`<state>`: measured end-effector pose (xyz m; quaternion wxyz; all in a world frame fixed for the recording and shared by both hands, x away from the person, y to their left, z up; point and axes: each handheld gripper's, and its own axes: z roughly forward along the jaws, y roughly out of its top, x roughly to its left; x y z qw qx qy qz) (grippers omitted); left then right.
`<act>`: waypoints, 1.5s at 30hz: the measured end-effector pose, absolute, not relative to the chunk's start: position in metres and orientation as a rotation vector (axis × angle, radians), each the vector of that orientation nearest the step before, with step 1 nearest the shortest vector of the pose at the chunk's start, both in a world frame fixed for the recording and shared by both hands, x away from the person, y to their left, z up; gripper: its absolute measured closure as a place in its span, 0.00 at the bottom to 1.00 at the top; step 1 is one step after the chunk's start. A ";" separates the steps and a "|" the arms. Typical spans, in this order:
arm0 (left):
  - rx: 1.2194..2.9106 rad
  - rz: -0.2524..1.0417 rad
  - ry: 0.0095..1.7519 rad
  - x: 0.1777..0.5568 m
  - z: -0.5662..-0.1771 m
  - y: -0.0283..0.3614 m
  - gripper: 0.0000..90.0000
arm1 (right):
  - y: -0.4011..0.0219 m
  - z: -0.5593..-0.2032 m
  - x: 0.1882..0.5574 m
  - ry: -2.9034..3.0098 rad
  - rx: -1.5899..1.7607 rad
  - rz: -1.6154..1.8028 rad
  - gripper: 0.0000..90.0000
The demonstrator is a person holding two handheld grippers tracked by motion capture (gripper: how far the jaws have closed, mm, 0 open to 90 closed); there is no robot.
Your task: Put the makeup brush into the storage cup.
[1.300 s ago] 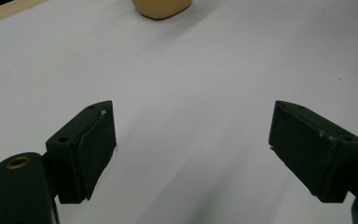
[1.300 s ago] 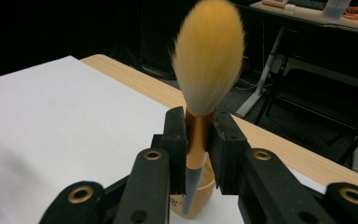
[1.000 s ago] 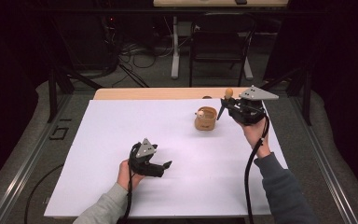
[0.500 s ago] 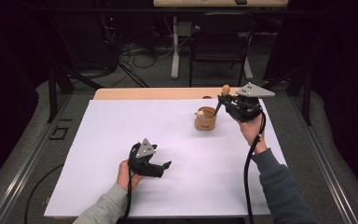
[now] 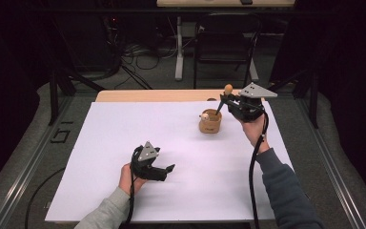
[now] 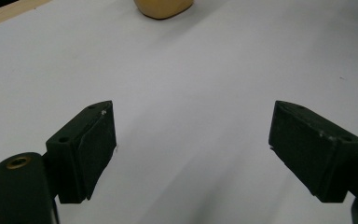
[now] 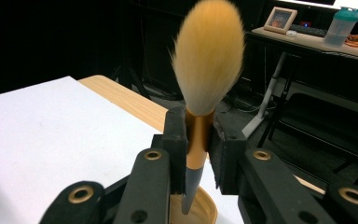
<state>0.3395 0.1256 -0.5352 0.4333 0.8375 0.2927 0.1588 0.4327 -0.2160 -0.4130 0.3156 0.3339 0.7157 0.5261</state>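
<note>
Right gripper (image 5: 224, 99): clamped on the copper ferrule of a makeup brush (image 7: 208, 77), bristles up, handle tip just above the wooden cup (image 5: 210, 121), apparently for stowing or drawing it.
Cup: 1 o'clock on the white sheet (image 5: 124, 143).
Left gripper (image 5: 164, 171): jaws spread, empty, resting at 7 o'clock, pointing toward 3 o'clock.
Right forearm: reaches up from 5 o'clock.

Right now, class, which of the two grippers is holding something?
The right gripper: its jaws clamp the copper collar of a fluffy brush above the wooden cup. The left gripper is open over the white sheet.
</note>
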 end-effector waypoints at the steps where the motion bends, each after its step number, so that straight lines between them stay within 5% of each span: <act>1: 2.086 0.396 0.729 0.339 -0.535 0.125 0.17 | -0.215 -0.414 0.434 1.887 0.879 1.384 0.87; 45: 2.090 0.397 0.728 0.339 -0.536 0.128 0.17 | -0.206 -0.437 0.453 1.958 0.865 1.318 0.87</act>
